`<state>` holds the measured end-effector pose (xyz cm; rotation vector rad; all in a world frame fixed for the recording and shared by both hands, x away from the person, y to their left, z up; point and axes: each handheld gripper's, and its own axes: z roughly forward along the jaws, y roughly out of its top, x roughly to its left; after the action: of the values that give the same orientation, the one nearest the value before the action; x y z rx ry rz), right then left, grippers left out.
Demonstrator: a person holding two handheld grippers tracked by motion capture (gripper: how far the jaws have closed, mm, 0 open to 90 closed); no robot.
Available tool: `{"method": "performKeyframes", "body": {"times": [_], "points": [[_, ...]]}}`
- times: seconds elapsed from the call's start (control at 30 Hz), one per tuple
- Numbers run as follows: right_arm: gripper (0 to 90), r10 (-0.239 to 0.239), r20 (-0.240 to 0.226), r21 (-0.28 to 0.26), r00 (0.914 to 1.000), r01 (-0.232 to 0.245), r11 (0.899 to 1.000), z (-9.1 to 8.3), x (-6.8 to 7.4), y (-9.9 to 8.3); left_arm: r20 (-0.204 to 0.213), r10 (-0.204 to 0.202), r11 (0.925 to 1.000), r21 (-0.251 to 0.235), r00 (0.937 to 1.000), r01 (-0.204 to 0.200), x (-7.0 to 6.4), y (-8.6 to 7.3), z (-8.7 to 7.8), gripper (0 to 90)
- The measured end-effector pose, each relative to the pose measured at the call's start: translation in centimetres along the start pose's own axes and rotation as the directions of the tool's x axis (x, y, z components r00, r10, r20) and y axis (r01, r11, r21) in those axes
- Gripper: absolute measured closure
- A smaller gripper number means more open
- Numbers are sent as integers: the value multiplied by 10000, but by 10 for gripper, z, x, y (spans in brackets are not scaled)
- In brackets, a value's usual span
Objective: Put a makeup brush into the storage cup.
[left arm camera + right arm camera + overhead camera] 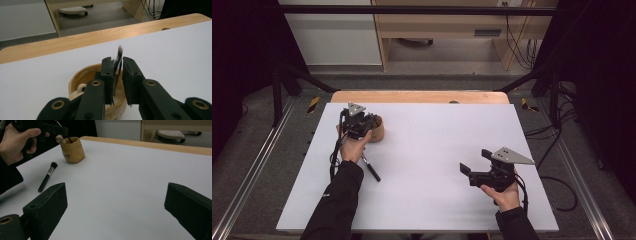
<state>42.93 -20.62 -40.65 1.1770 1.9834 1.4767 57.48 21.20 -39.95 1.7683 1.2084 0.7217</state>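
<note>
Your left gripper (117, 82) pinches a thin dark handle (117, 65) over the wooden cup (376, 131), upper left of the high view. A makeup brush (47, 176) lies just beside that cup. Your right gripper (115, 202) hangs wide open, lower right.

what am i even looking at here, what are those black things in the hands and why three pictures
No robot here: a person sits at a white table and holds a hand-operated grasping tool in each hand. Each tool has two black jaws and a small camera riding on it.

The high view looks down from above the person. The other two pictures come from the tools' own cameras, looking along their jaws.

The left tool is over a small wooden cup near the far left of the table. Its jaws are closed on a thin dark stick, probably a brush handle, standing in the cup.

The right tool is on the near right with its jaws wide apart, holding nothing.

A makeup brush with a black handle lies flat on the table near the cup.
</note>
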Motion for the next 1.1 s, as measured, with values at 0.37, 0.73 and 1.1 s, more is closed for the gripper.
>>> {"method": "performKeyframes", "body": {"times": [0.37,0.73,1.1], "points": [[51,-46,-11,-17,10000,46,10000,0,1,1,-94,26,9987,-507,10000,-31,0,1,-27,591],[50,-69,58,-18,10000,69,10000,0,1,2,818,111,9938,-1108,9966,-19,-6,3,-58,398],[49,-111,185,-5,9998,111,9999,-1,-1,2,1246,511,9911,-1288,9909,-349,-18,-8,-86,244]]}}
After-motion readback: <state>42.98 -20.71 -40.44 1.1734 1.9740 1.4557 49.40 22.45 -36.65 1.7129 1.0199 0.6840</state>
